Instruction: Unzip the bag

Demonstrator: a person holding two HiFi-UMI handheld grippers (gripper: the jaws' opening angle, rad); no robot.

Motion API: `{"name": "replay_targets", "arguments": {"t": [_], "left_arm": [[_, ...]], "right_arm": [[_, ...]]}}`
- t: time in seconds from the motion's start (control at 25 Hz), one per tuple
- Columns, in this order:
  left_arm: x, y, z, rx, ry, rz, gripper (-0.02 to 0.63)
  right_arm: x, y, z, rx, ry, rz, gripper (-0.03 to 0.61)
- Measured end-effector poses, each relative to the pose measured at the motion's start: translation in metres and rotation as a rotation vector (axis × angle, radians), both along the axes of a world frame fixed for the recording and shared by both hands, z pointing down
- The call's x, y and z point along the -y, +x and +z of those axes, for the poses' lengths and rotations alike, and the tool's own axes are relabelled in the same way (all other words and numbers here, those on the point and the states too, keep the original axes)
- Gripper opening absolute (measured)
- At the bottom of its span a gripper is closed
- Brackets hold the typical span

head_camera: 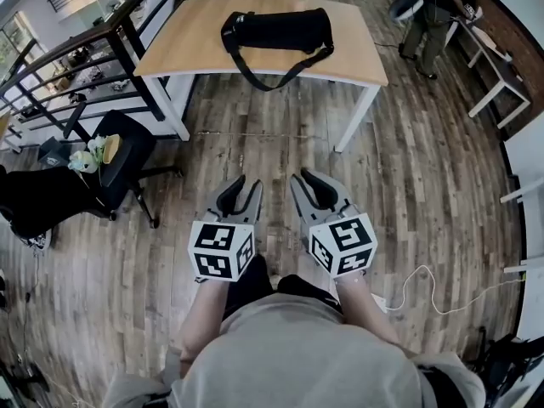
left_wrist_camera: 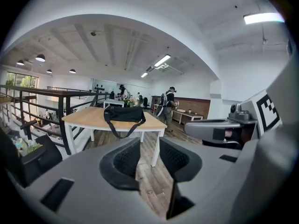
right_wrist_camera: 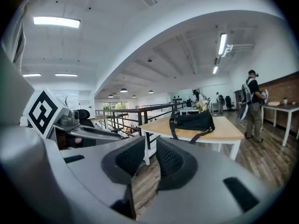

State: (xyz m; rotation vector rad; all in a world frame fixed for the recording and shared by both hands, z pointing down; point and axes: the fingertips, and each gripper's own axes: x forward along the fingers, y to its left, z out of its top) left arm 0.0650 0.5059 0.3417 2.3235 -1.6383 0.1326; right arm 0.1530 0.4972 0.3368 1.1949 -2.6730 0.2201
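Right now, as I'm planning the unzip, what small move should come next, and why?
Probably step toward the table, bringing both grippers up to the black bag. It lies on the table across the floor, far from the left gripper and right gripper, both open and empty.
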Motion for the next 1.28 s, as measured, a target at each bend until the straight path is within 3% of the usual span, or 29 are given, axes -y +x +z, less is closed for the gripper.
{"name": "replay_targets", "arguments": {"t": [0.04, 0.28, 0.44, 0.96, 1.28], "left_arm": [[0.002, -0.001, 0.004, 0.0, -0.012, 0.0, 0.129], [0.04, -0.009, 0.021, -0.027, -0.037, 0.048, 0.13], [0.082, -0.02, 0.023, -0.003, -0.032, 0.095, 0.13], [0.229, -0.113, 0.003, -0.055, -0.02, 0.127, 0.123], [0.289, -0.142, 0.007, -0.03, -0.016, 0.153, 0.115]], "right_arm": [[0.002, -0.001, 0.003, 0.002, -0.008, 0.002, 0.081], [0.032, -0.012, 0.03, -0.011, -0.062, 0.03, 0.103], [0.073, -0.028, 0.032, 0.002, -0.055, 0.057, 0.105], [0.224, -0.117, 0.018, -0.029, -0.057, 0.071, 0.107], [0.279, -0.143, 0.022, -0.022, -0.063, 0.106, 0.107]]}}
